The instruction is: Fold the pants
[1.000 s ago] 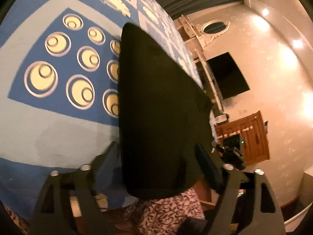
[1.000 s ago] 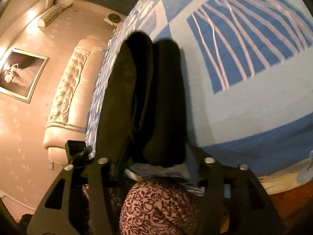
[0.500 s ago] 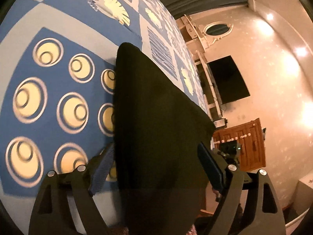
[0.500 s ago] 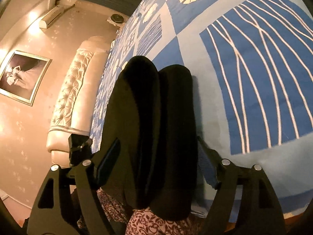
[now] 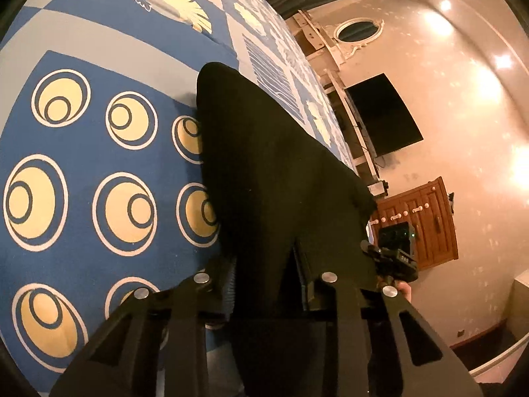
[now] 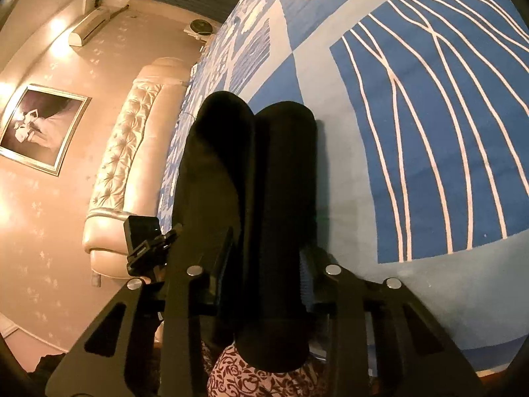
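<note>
Left wrist: left gripper (image 5: 264,284) jaws closing, pinching black pants (image 5: 274,172) on bed (image 5: 99,152). Right gripper (image 6: 264,278) jaws closing, pinching pants too.

The left wrist camera sits close behind its fingers, tilted down over the patterned bedspread (image 5: 99,165), the wall-mounted screen (image 5: 383,115) at its right edge; the right wrist camera looks likewise, a tufted headboard (image 6: 129,152) at its left; both share the black pants (image 5: 271,182) and bedspread.
</note>
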A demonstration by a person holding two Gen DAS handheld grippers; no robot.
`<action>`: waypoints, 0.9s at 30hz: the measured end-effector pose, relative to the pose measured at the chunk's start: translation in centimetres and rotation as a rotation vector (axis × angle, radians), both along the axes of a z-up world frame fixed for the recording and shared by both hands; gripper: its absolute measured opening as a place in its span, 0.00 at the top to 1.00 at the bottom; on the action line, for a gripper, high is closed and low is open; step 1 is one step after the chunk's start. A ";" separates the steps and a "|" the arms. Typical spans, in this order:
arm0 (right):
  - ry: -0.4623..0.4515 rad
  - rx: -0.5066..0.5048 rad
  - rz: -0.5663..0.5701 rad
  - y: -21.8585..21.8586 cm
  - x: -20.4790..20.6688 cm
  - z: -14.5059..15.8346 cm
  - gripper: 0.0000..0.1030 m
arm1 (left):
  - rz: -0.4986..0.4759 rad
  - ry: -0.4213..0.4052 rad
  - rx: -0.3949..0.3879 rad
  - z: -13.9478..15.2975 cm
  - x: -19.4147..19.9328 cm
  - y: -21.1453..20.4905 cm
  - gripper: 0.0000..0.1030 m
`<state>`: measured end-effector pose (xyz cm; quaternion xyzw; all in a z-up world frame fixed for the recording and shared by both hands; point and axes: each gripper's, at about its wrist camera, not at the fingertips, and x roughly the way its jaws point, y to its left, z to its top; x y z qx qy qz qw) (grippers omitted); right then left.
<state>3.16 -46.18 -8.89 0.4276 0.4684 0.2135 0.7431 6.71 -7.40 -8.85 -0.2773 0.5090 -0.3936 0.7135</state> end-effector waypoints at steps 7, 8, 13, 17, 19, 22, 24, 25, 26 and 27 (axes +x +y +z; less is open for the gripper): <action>-0.045 0.009 -0.023 -1.1 0.0 1.3 0.35 | 0.047 -0.094 0.002 2.7 -0.1 0.9 0.24; -0.050 0.006 -0.032 -1.4 0.4 1.6 0.34 | 0.059 -0.106 0.000 2.9 0.1 1.0 0.24; -0.042 0.020 -0.041 -1.9 3.1 1.6 0.28 | 0.101 -0.046 -0.025 2.3 3.1 0.6 0.23; -0.028 0.007 -0.025 -1.0 5.6 1.3 0.23 | 0.116 -0.010 -0.014 1.1 4.7 -0.3 0.23; -0.019 -0.009 -0.016 -0.7 6.3 1.2 0.23 | 0.104 -0.037 0.010 1.4 5.1 -1.0 0.24; -0.018 -0.036 -0.001 -0.5 6.5 1.2 0.40 | 0.077 -0.063 0.077 1.5 5.3 -2.5 0.48; 0.008 -0.060 -0.004 -0.4 6.4 0.9 0.56 | 0.060 -0.074 0.121 1.2 5.5 -3.1 0.63; 0.011 -0.042 -0.010 -0.7 6.3 0.6 0.60 | 0.061 -0.074 0.110 1.0 5.6 -3.0 0.67; 0.007 -0.042 -0.010 -0.8 6.2 0.6 0.60 | 0.062 -0.070 0.097 0.9 5.6 -2.8 0.69; -0.001 -0.053 -0.008 -0.7 6.1 0.7 0.61 | 0.064 -0.065 0.087 0.6 5.6 -2.5 0.70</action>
